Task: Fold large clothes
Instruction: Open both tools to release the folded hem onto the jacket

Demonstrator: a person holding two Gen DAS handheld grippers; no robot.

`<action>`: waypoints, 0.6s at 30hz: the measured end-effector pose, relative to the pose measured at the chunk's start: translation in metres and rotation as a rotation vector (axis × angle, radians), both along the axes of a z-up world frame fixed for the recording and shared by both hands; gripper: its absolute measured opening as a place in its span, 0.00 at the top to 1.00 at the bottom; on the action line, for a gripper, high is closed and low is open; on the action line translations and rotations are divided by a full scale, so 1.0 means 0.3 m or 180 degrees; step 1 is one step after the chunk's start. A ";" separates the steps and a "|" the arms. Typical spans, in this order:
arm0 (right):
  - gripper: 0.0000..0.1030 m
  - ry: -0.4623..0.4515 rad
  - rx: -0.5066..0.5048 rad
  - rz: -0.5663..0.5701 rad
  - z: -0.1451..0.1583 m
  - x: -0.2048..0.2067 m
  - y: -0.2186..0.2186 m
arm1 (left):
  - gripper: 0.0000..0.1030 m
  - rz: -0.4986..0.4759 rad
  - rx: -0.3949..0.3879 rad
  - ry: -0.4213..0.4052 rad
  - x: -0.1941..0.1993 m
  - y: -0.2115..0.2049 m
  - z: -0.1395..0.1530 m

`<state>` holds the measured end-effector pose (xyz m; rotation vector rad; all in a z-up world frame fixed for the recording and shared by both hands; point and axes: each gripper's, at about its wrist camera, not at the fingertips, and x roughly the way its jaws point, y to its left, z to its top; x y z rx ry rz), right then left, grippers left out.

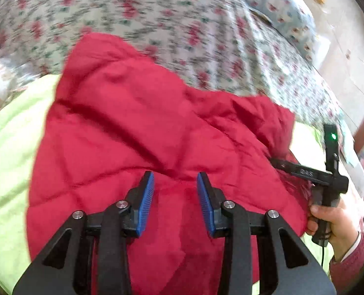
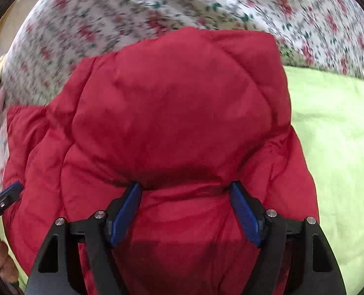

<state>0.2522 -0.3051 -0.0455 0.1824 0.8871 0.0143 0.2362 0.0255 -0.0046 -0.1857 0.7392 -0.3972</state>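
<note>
A red quilted puffer jacket [image 1: 142, 127] lies bunched on a light green sheet [image 1: 7, 162]. My left gripper [image 1: 175, 179] is open over the jacket's near part, its blue pads apart with red fabric beneath them. In the right wrist view the jacket [image 2: 177, 113] bulges up in a padded mound. My right gripper [image 2: 185, 189] is open wide, its blue pads on either side of a fold of the jacket. The right gripper also shows in the left wrist view [image 1: 314, 172], at the jacket's right edge, held by a hand. The left gripper's blue tip shows in the right wrist view [image 2: 11, 191].
A floral bedspread [image 1: 182, 24] covers the bed behind the jacket. A light blue patterned pillow [image 1: 287, 19] lies at the far right. The green sheet [image 2: 336, 135] spreads to the right of the jacket. Pale floor and furniture [image 1: 349, 56] lie beyond the bed's right edge.
</note>
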 end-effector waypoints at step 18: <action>0.27 -0.0131 0.0274 -0.0143 0.018 -0.041 -0.034 | 0.95 0.0148 -0.0278 0.0378 0.098 0.095 -0.108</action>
